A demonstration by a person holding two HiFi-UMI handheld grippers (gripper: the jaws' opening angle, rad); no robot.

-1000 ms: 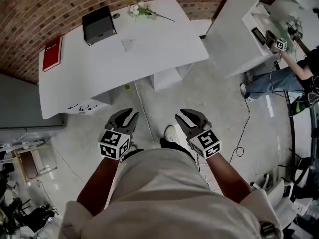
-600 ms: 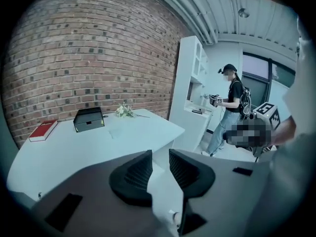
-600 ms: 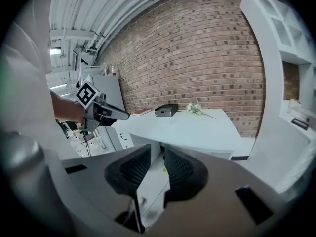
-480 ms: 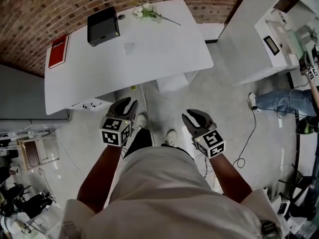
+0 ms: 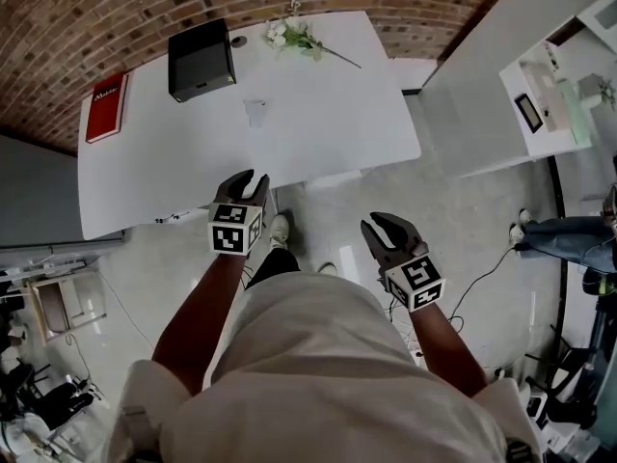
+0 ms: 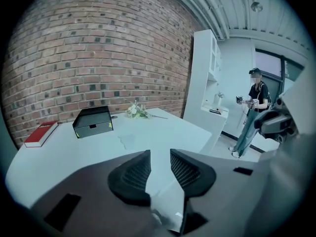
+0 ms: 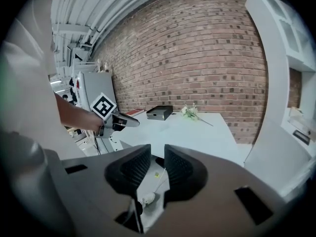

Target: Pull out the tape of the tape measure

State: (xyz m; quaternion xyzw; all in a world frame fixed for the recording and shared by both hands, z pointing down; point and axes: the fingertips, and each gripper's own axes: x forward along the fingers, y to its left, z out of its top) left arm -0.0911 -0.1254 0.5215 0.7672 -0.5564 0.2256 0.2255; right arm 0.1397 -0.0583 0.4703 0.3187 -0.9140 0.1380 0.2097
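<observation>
I see no plain tape measure. A small pale object (image 5: 255, 109) lies mid-table, too faint to identify; it shows dimly in the left gripper view (image 6: 126, 141). My left gripper (image 5: 246, 183) (image 6: 159, 154) reaches over the near edge of the white table (image 5: 328, 114). Its jaws have just been opening and hold nothing. My right gripper (image 5: 390, 234) (image 7: 157, 149) hangs lower over the floor, short of the table, with its jaws a little apart and empty. The right gripper view also catches the left gripper (image 7: 118, 121).
On the table stand a black box (image 5: 201, 59), a red book (image 5: 106, 106) at the left end and white flowers (image 5: 294, 37) at the back by the brick wall. A white shelf unit (image 5: 549, 95) stands to the right, with a person (image 6: 254, 107) beside it.
Both grippers have moved forward toward the table. The left one went further and now reaches its near edge. The table sits nearer in the head view.
</observation>
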